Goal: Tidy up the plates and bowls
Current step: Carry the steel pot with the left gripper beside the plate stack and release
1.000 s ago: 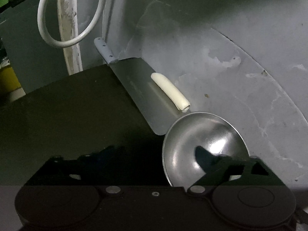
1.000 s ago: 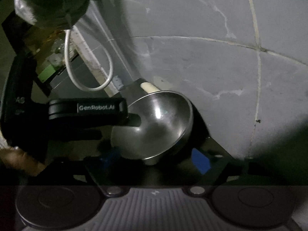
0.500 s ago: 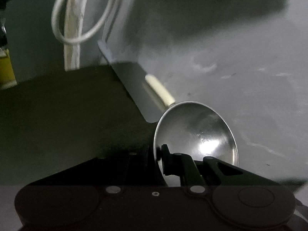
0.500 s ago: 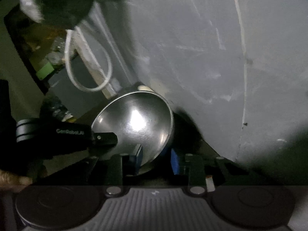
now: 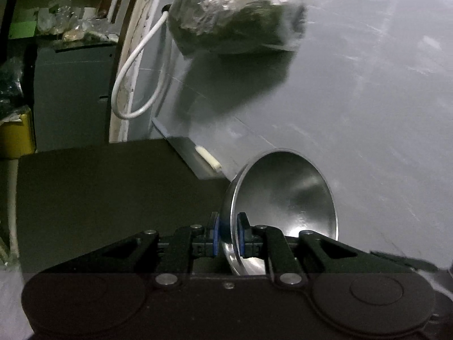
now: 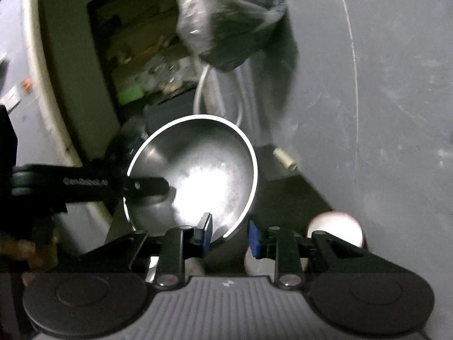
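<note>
Left wrist view: the left tongs (image 5: 228, 236) are clamped on the rim of the steel bowl (image 5: 286, 198), one blue pad inside the wall and one outside. A second ago these tongs stood wide apart with the bowl resting on the dark tabletop (image 5: 99, 192); now the bowl is tipped up on edge and appears to be lifted clear of it, its mouth turned to the right. Beyond it lie a metal sheet (image 5: 187, 153) with a pale tube (image 5: 208, 157) on it, a white cable (image 5: 136, 62) looping down the wall, and a wrapped bundle (image 5: 235, 14) higher up.

Right wrist view: the same bowl (image 6: 198, 170) faces the camera, with the left tongs (image 6: 167, 184) reaching in from the left onto its rim. The right tongs (image 6: 229, 235) are closing around the near lower edge; the rim sits between the blue pads (image 6: 206, 231), but a gap shows on the right side, so they do not press on it yet. A white round object (image 6: 335, 228) shows blurred just behind the right finger.

The grasp is made and the bowl appears to be off the tabletop, so carrying it to its place can probably begin; no plate is in view.
</note>
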### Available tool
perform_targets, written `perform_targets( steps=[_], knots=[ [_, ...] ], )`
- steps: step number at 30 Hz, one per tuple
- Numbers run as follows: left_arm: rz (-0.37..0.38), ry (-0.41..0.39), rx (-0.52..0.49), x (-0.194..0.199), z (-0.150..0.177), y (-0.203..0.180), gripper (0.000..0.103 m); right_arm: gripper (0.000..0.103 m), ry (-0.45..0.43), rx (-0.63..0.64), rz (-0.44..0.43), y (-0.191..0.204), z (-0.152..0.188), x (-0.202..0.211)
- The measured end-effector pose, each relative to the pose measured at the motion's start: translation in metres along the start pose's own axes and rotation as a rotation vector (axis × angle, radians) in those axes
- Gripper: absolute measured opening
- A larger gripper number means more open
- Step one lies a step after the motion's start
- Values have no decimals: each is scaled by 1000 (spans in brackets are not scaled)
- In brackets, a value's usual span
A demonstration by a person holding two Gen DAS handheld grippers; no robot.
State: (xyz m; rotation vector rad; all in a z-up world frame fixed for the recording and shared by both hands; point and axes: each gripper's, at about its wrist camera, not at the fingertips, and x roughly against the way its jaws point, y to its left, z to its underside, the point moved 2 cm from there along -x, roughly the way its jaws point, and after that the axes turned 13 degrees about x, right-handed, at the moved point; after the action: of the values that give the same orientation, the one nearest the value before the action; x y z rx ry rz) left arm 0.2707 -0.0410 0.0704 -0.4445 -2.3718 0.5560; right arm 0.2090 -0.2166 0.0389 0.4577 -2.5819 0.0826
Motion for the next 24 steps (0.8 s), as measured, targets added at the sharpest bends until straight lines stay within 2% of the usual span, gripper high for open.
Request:
perform_targets(
  steps=[7, 13, 16, 20, 24],
  knots=[
    [-16, 66, 59, 74, 76, 9, 13, 29, 115, 96, -90, 40, 50, 61],
    [-73, 160, 157, 106, 127, 31, 13, 28, 194, 181, -166, 69, 79, 90],
    [-117, 236, 203, 113, 146, 44, 13, 28, 262, 217, -207, 84, 91, 91],
    [-175, 339, 276, 111, 165, 60, 14, 27, 345, 256, -220, 100, 101, 85],
    [-219, 396, 303, 110, 173, 72, 16, 27, 402, 269, -250, 108, 107, 72]
  ],
)
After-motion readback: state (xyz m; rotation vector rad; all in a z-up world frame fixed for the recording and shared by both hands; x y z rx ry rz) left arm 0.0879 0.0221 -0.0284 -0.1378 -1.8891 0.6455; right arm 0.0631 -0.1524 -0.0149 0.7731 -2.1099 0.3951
